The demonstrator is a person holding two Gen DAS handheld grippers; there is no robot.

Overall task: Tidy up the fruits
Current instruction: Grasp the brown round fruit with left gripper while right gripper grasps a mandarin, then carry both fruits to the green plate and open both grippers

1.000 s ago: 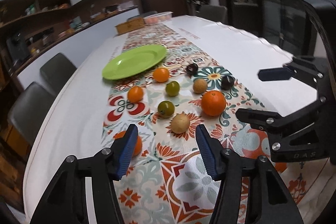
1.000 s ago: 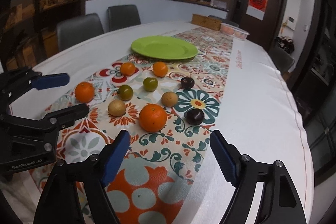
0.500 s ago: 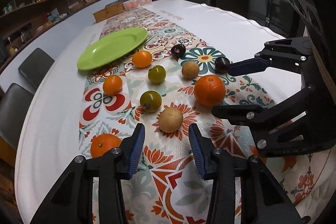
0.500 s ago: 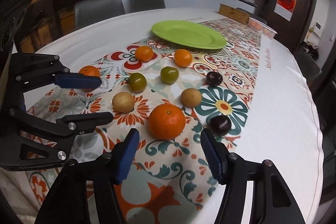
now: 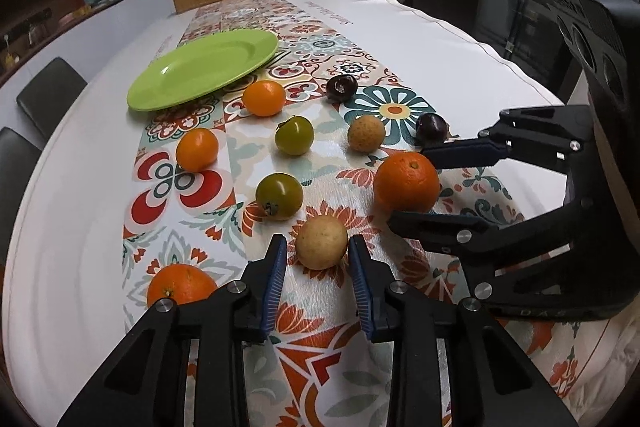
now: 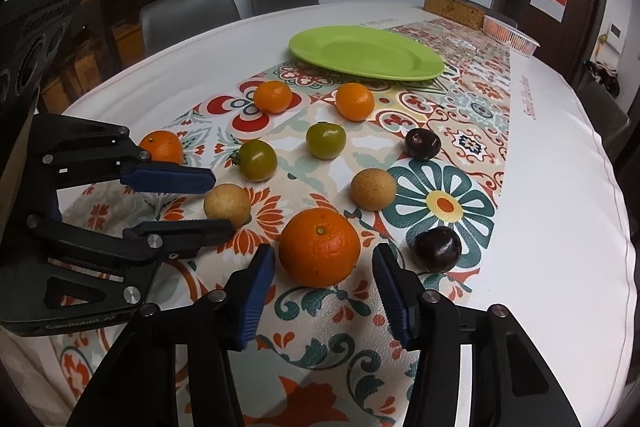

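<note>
Both tongs (image 5: 318,255) (image 6: 323,265) narrowing, straddling fruit, untouched.

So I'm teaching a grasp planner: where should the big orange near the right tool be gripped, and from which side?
Grip the big orange across its widest middle, coming from the near side and angled down. It is round and sits stem-up; the right tool already has a pad on each flank, not yet touching.

Grey chairs (image 6: 188,13), wooden box (image 6: 454,10)
</note>
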